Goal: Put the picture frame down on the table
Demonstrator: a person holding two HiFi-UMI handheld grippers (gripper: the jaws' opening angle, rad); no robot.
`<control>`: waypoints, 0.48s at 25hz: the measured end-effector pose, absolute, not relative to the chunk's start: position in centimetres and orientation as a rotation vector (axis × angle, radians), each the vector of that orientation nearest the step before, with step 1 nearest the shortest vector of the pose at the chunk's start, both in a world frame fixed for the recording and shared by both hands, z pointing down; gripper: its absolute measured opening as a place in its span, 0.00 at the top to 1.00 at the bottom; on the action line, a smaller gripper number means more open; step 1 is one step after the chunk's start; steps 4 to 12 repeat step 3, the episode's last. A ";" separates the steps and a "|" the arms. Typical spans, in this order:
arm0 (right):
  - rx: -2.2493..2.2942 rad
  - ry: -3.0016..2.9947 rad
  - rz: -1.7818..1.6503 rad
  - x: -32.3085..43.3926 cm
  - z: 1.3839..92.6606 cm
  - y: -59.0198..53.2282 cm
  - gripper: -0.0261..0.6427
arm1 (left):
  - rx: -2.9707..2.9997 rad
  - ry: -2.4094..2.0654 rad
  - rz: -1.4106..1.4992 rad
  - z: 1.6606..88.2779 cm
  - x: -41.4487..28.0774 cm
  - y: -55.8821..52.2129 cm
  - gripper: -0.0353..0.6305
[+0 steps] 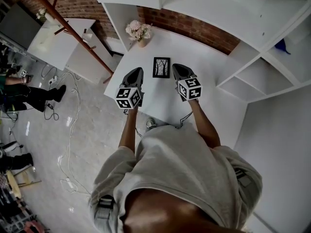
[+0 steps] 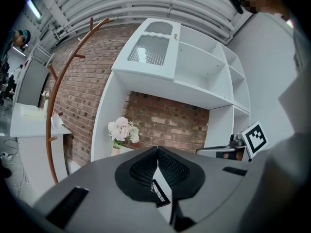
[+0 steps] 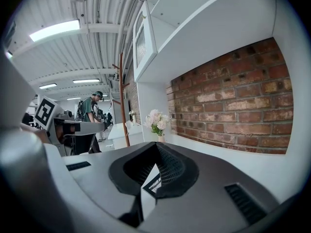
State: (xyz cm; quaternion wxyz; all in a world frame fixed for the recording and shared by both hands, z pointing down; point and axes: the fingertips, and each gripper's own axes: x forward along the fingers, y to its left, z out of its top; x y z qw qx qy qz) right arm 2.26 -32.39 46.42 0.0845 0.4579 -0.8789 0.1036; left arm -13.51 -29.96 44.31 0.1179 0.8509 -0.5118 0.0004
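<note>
**Operator:** The left gripper [image 1: 138,72] was shut when I checked its own view. The jaw tips met and nothing sat between them. The right gripper [image 1: 178,68] was the same, closed tight and empty.

**Colleague:** So where was the picture frame?

**Operator:** The picture frame [image 1: 161,67] was on the table [image 1: 160,103], around the middle of it and a bit toward the far edge by the brick wall. It sat between the two gripper tips, just beside each, and as far as I could see neither touched it. Through the slit under each pair of jaws I caught only a dark corner of it.

**Colleague:** Lying flat, or propped up?

**Operator:** From the head view I judged it was lying face up, because the whole print showed from above. I couldn't be fully sure from that angle.

**Colleague:** Then what was left to do?

**Operator:** Very little, in my reading. The frame was down and neither gripper had hold of it, so I counted the placing as done. All I saw left was drawing both grippers back toward the near edge. The vase of flowers [image 1: 139,32] at the far left corner was well apart from all of it.
</note>
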 end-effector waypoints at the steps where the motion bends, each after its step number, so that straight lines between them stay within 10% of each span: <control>1: 1.365 -2.620 0.311 2.2 46.5 -32.4 0.92 | 2.489 -1.497 0.001 44.3 -13.5 -30.0 0.92; 12: 1.364 -2.617 0.314 2.1 46.6 -32.5 0.92 | 2.487 -1.497 0.001 44.4 -13.5 -30.1 0.92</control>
